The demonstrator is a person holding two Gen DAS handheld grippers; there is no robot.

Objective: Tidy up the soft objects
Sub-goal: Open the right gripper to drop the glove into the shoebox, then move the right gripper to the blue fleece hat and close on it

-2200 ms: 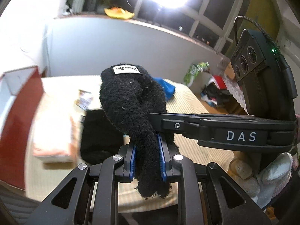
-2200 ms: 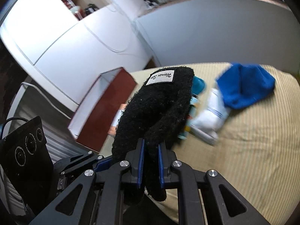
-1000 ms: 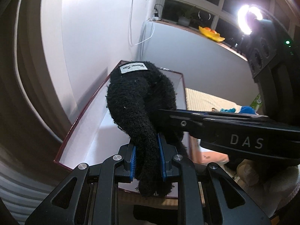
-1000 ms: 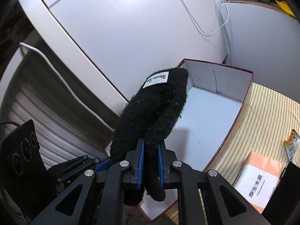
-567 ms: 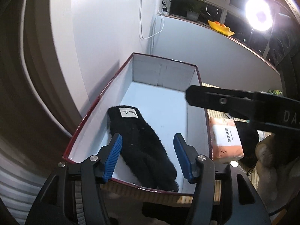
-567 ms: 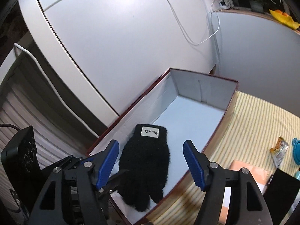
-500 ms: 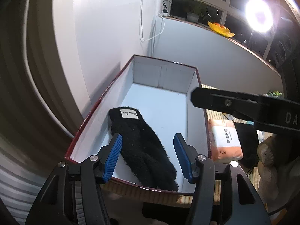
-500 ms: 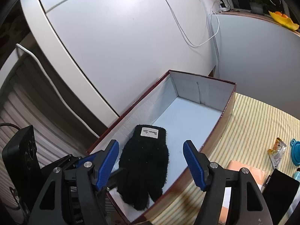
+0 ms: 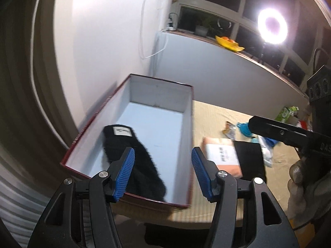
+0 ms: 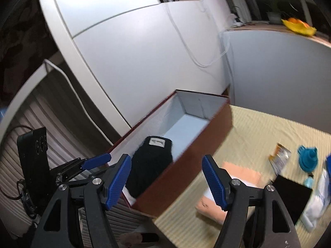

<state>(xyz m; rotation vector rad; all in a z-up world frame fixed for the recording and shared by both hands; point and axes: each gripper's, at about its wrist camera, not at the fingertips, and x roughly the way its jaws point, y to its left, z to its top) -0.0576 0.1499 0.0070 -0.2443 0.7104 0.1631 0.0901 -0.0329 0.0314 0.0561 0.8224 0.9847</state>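
Black fleece glove [image 9: 132,159] lies inside the red-walled box [image 9: 190,144]; left tongs [image 9: 162,171] and right tongs [image 10: 166,178], just released, stand empty. Risk: a blue pad [image 9: 124,172] brushing fleece may drag it out.

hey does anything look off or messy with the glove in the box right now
Nothing stands out. The black glove lies flat inside the box, at its near end, label up, slanted a little across the floor. Both grippers, left and right, have their jaws open, clear of it.
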